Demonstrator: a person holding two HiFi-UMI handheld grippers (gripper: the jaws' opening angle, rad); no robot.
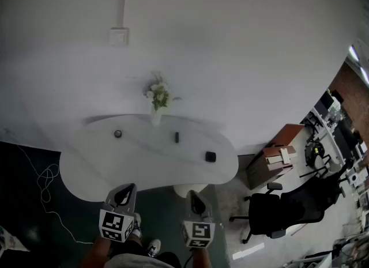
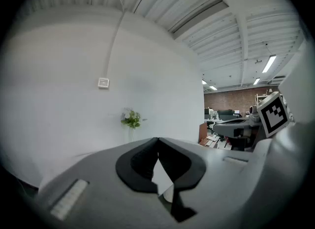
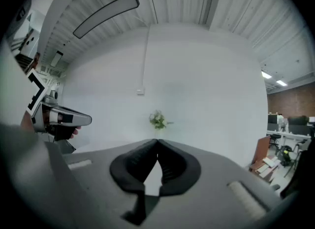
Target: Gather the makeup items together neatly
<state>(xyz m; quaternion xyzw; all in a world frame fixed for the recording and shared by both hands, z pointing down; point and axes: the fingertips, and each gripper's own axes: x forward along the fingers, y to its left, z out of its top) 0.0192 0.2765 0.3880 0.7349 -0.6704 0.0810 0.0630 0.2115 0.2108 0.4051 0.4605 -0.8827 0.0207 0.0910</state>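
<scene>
Nearest to me, at the bottom of the head view, are my own legs and a white sneaker (image 1: 153, 247) on the dark floor. Just ahead of them I hold both tools side by side and short of the table, each pointing forward and slightly downward. The left gripper (image 2: 157, 139) has its dark pads meeting at the tips with nothing between them. The right gripper (image 3: 157, 141) is likewise fully closed and empty. The marker cube (image 1: 198, 234) of the right gripper faces upward toward the head camera. Beyond the tips lies a white table (image 1: 92, 172) with a rounded outline, carried on a pale pedestal (image 1: 185, 191) and set against the wall. The makeup items lie on its top, well apart from one another and untouched by either tool. A small dark square case (image 1: 210, 157) lies nearest, towards the front right. A slim dark stick (image 1: 177, 137) lies farther back near the middle. A small round dark pot (image 1: 118, 134) lies at the left; all three are too small to identify more exactly. Behind them, at the table's back edge, stands a clear vase of white flowers (image 1: 157, 101). Above it on the white wall is a square switch box (image 1: 119, 36). A black office chair (image 1: 282, 206) and a wooden cabinet (image 1: 271, 160) occupy the floor to the right.
</scene>
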